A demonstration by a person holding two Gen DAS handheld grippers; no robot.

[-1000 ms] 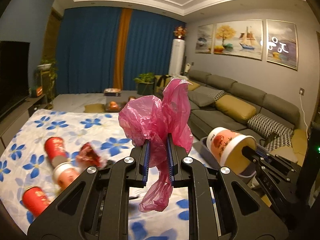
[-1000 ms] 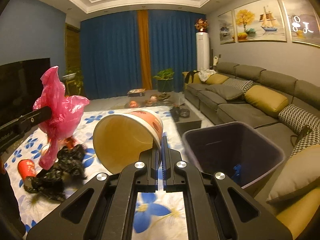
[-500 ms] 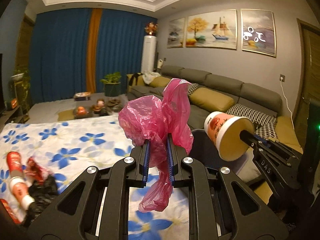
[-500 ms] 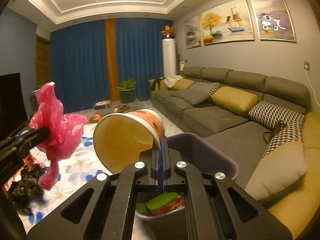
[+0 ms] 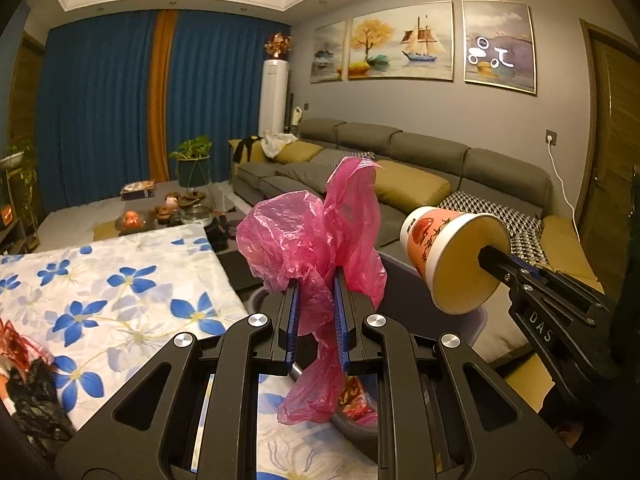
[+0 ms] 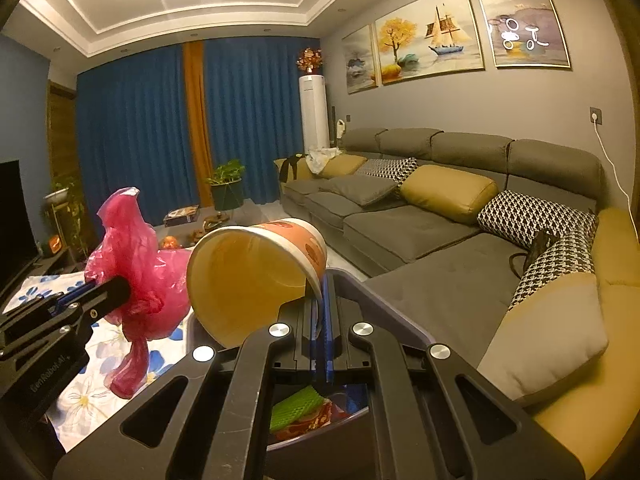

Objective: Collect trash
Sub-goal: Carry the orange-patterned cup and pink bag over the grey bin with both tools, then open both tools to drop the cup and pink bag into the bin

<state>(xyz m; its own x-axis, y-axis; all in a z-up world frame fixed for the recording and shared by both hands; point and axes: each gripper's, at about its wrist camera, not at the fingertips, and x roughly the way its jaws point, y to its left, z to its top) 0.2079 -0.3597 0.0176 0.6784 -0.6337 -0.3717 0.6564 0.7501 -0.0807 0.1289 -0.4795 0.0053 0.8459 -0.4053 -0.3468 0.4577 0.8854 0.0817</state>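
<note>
My left gripper (image 5: 316, 280) is shut on a crumpled pink plastic bag (image 5: 316, 236), which bulges above the jaws and trails below them. My right gripper (image 6: 320, 280) is shut on the rim of a tilted red-and-white paper cup (image 6: 256, 276), its empty mouth facing me. In the left wrist view the same cup (image 5: 452, 256) hangs to the right of the bag, on the right gripper (image 5: 494, 258). In the right wrist view the pink bag (image 6: 136, 272) hangs at the left. Both grippers hover over a dark grey trash bin (image 6: 396, 312) that holds green and red wrappers (image 6: 304, 408).
A table with a white cloth printed with blue flowers (image 5: 120, 288) lies to the left. Black and red trash (image 5: 28, 384) sits at its left edge. A long grey sofa (image 6: 460, 216) with yellow and patterned cushions fills the right side. A low table with small items (image 5: 176, 208) stands farther back.
Both grippers have swung right, away from the flowered table, and now hang over the bin. The cups and black bag on the cloth slid out to the left. Both grips stayed the same.
</note>
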